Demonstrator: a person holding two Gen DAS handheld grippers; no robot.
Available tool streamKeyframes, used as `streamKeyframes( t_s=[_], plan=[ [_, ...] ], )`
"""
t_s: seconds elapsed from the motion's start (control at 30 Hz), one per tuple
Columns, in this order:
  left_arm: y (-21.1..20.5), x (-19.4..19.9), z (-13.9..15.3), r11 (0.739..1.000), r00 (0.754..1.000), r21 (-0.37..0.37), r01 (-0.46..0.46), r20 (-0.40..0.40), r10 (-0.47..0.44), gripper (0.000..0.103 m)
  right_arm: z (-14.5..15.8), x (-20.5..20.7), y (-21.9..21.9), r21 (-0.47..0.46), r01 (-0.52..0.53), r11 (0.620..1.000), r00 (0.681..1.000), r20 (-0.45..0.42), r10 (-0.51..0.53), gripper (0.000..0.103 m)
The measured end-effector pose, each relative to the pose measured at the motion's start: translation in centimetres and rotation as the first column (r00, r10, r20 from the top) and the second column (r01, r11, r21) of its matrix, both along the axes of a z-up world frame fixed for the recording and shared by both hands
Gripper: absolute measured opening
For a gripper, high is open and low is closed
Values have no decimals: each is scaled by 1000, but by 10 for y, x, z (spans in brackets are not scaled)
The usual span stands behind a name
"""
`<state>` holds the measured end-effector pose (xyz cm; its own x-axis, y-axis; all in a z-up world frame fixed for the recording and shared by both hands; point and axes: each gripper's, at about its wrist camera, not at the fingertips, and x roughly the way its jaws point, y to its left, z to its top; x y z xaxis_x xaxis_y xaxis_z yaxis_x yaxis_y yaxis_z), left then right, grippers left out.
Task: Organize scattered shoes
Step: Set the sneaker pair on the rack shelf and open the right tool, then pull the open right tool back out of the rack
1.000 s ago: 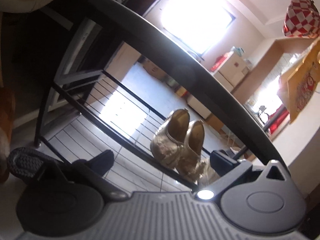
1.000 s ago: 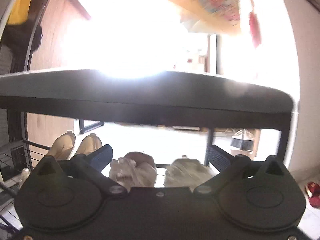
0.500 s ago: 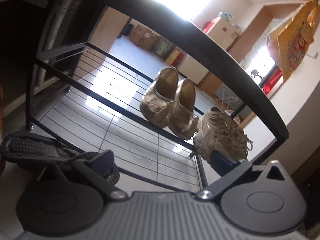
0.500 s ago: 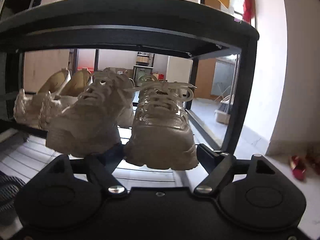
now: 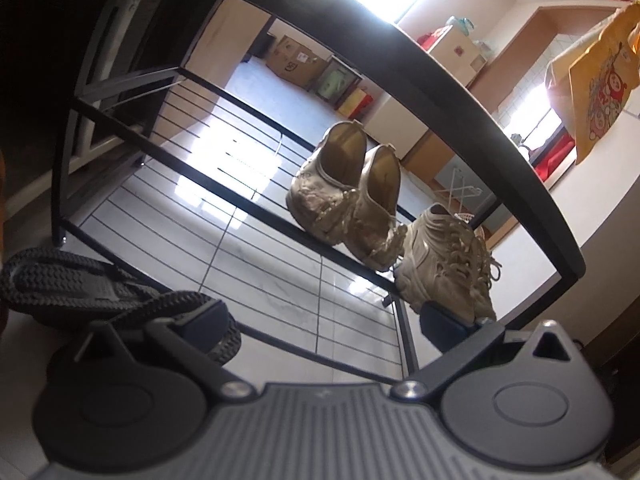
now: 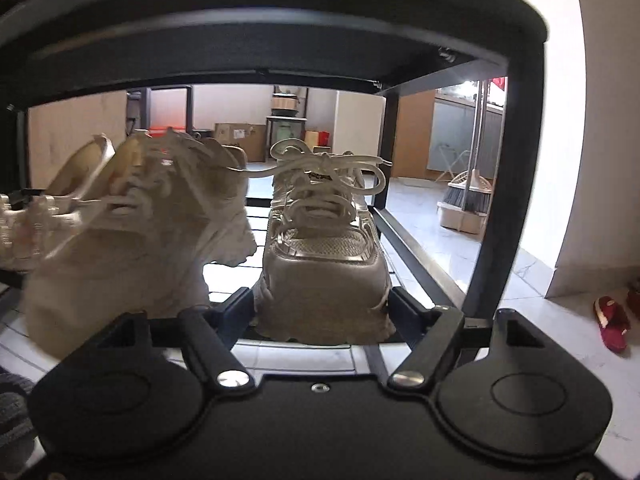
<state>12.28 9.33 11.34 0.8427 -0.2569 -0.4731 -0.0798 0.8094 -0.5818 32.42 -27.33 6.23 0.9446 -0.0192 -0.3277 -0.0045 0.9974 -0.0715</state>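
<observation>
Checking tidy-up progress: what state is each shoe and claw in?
Left claw: open, empty.
Right claw: open, straddling sneaker toe.
Laced sneaker: upright on rack.
Other sneaker: beside it, blurred.
Gold flats: paired on rack.
Black sandal: on floor.
Red slipper: on floor.

Your left gripper (image 5: 324, 322) has a grey ribbed body, 2 dark round housings with recessed discs, and 2 black link arms pinned by silver screws. Its fingers (image 5: 442, 326) are dark blue blocks. Your right gripper (image 6: 322, 306) is all black, with the same 2 round housings, triangular cut-outs above them, 2 silver pivot screws and a small centre screw. Its fingers (image 6: 240, 304) are black.
</observation>
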Motion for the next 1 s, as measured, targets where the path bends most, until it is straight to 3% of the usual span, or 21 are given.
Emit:
streamKeyframes(
  t_s=[0.17, 0.23, 0.27, 0.3, 0.4, 0.53, 0.6, 0.8, 1.0],
  plan=[
    [1, 0, 3, 1000, 1000, 1, -8, 19, 8, 102, -5, 22, -3, 11, 45, 999, 998, -33, -45, 74],
    [2, 0, 4, 1000, 1000, 1, -12, 24, 12, 102, -4, 21, -4, 40, 57, 998, 997, -59, -55, 79],
    [2, -1, 4, 1000, 1000, 2, -15, 26, 15, 102, -2, 14, -8, 84, 72, 994, 996, -65, -67, 89],
    [2, -1, 5, 1000, 999, 2, -17, 29, 17, 102, 0, 3, -11, 131, 85, 988, 995, -54, -79, 97],
    [4, -2, 7, 1000, 999, 3, -23, 36, 23, 102, 4, -31, -9, 178, 57, 982, 997, 40, -65, 98],
    [5, -3, 9, 1000, 998, 4, -31, 47, 31, 102, 13, -75, 24, 117, -54, 992, 991, 127, 39, 98],
    [6, -4, 10, 999, 998, 5, -35, 52, 35, 102, 15, -79, 40, 94, -38, 995, 990, 138, 25, 99],
    [20, -8, 21, 995, 989, -14, -102, 104, 103, 102, 28, -89, 59, 140, -108, 984, 981, 177, 82, 99],
    [41, -10, 27, 984, 981, -78, -161, 97, 168, 102, 11, -75, 100, 29, -116, 993, 990, 87, 113, 99]
  ],
)
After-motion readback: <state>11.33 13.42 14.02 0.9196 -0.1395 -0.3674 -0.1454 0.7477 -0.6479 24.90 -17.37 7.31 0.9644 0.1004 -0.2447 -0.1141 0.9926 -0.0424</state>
